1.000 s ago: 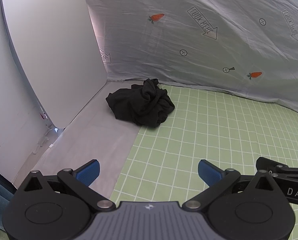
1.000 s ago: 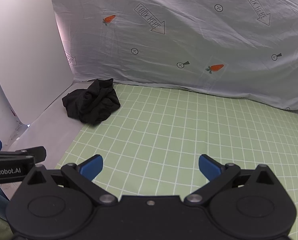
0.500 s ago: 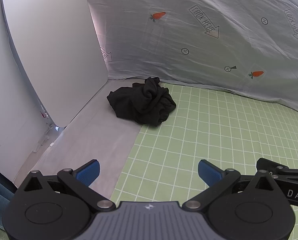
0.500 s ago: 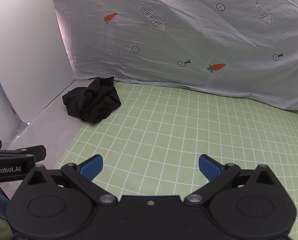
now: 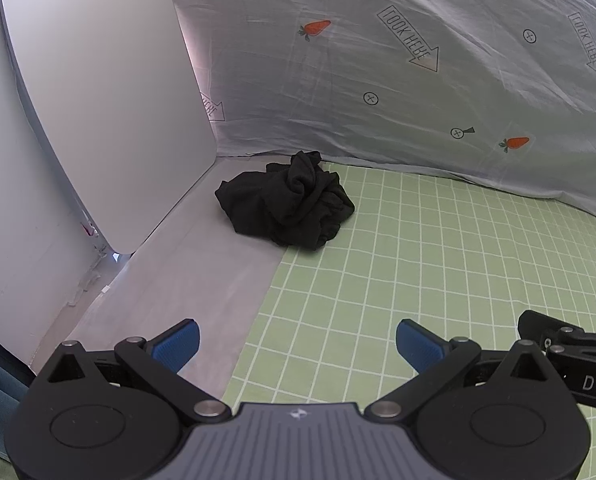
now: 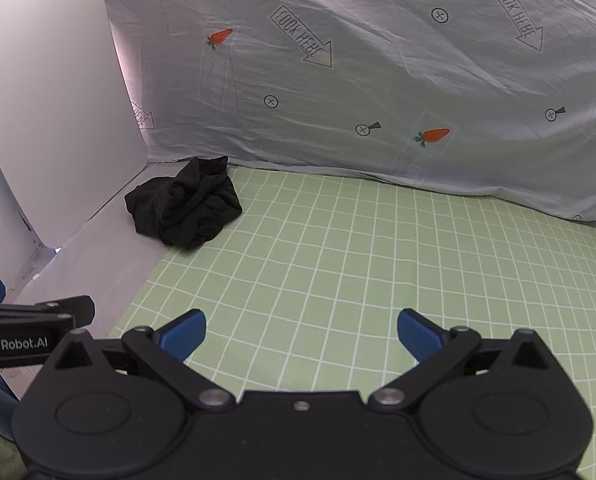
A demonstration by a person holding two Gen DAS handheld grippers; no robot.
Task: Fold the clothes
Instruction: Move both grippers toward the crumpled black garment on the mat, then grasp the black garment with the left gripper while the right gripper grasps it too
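Observation:
A crumpled black garment (image 5: 286, 202) lies in a heap at the far left of the green grid mat (image 5: 438, 264), partly on the grey strip beside it. It also shows in the right wrist view (image 6: 184, 210). My left gripper (image 5: 297, 347) is open and empty, well short of the garment. My right gripper (image 6: 301, 334) is open and empty over the mat (image 6: 358, 264), to the right of the left one. Part of the right gripper shows at the left view's right edge (image 5: 570, 340), and part of the left gripper at the right view's left edge (image 6: 30, 324).
A white board (image 5: 106, 108) leans upright along the left side. A light sheet printed with carrots and arrows (image 5: 398, 60) hangs across the back. A grey strip of table (image 5: 186, 280) lies between the board and the mat.
Both views have shifted slightly, so the garment sits a little higher and to the right in each. Both grippers stay open.

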